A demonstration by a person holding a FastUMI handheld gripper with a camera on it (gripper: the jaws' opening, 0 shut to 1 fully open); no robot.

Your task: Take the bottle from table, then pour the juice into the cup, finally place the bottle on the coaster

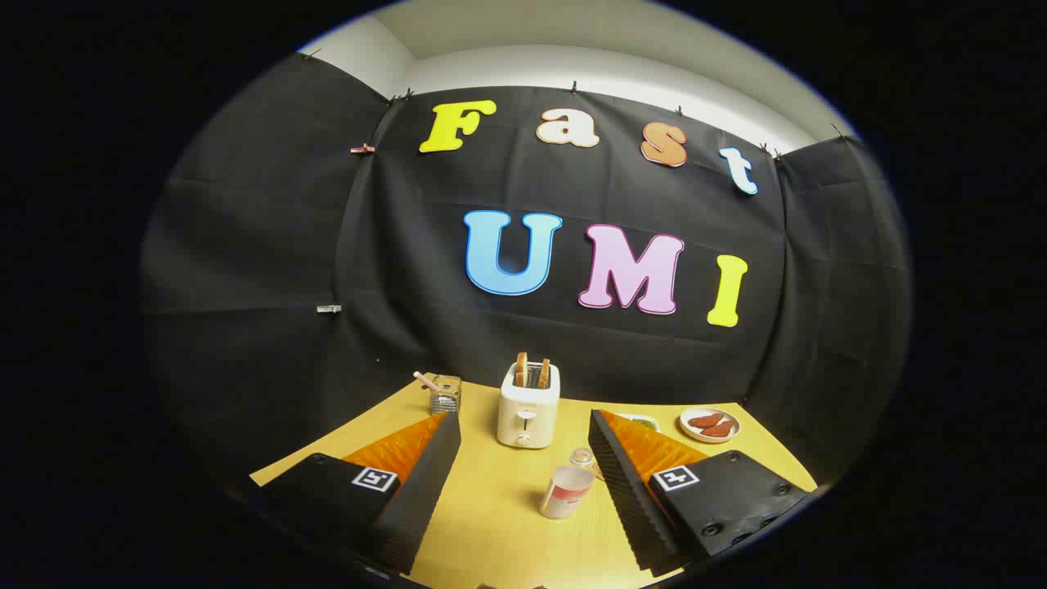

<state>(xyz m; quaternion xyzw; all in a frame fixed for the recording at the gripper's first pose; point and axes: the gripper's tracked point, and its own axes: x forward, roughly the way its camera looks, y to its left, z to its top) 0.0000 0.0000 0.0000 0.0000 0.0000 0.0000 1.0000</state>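
While the jaws [523,458] stood wide open with nothing held between them, the yellow tabletop [491,523] lay under them and spread out ahead. The two fingers [425,483] were far apart and touched nothing. A white toaster [528,406] stood upright on the tabletop beyond the fingers, close to the black wall, and two brown slices of toast [532,372] stuck up out of its slots. The bottle [566,490] stood on the tabletop between the fingers, nearer to the right one, and looked tilted. It was white with a red band. It was not touching either finger. A clear glass cup [582,458] sat just behind the bottle, between it and the toaster. To the left of the toaster stood a small glass holder [446,395] with a pink stick [425,381] leaning out of it. To the right, beyond the right finger, sat a small white plate [710,424] with reddish-brown food on it.
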